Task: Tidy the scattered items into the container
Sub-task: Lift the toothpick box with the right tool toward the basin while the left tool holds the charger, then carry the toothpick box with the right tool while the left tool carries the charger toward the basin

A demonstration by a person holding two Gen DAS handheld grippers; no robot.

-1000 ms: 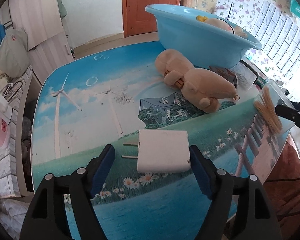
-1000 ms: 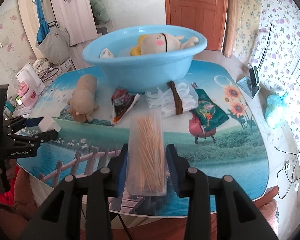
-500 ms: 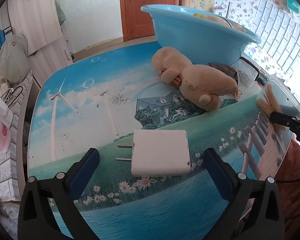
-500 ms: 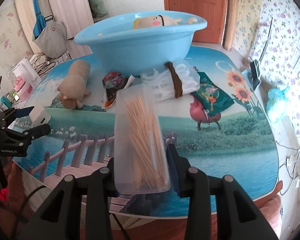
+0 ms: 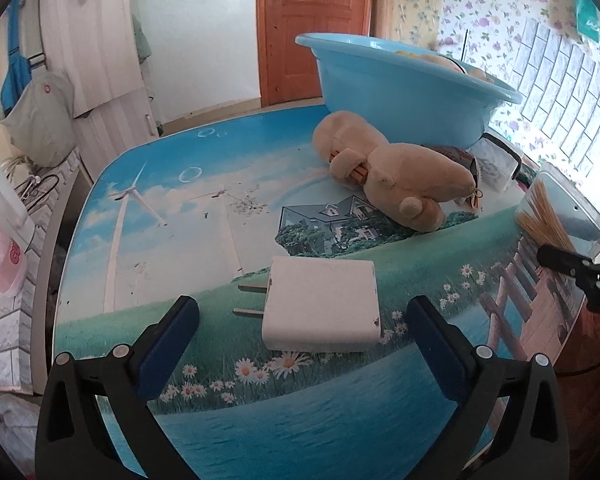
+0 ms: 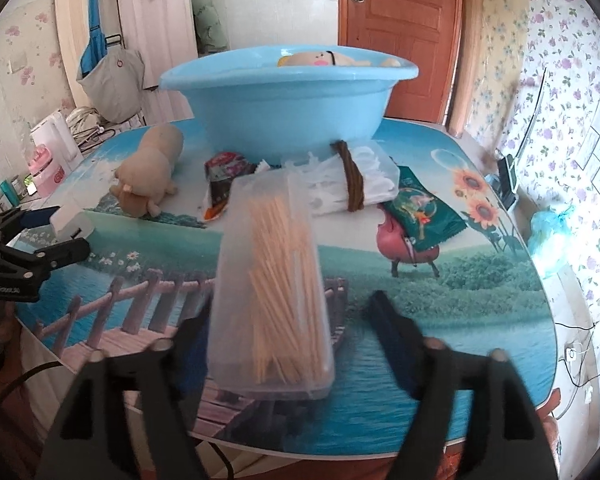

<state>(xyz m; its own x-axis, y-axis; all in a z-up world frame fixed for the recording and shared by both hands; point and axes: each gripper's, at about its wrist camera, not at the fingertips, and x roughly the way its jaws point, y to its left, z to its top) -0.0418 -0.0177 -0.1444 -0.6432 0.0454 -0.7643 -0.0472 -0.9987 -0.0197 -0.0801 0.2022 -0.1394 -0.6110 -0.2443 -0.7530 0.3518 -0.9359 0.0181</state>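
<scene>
Only "GenRobot.AI" reads, faintly, on the left claw [image 6: 74, 232].

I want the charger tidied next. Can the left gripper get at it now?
Probably yes: the left gripper is open, with the charger lying flat between its fingers and nothing blocking it.

At the bottom of the right wrist view, the right gripper [image 6: 288, 312] is smeared by motion blur, and the toothpick box [image 6: 272, 292] hides its left finger. The basin [image 6: 288, 96] rim hides most of the doll [image 6: 320, 58] inside.
</scene>
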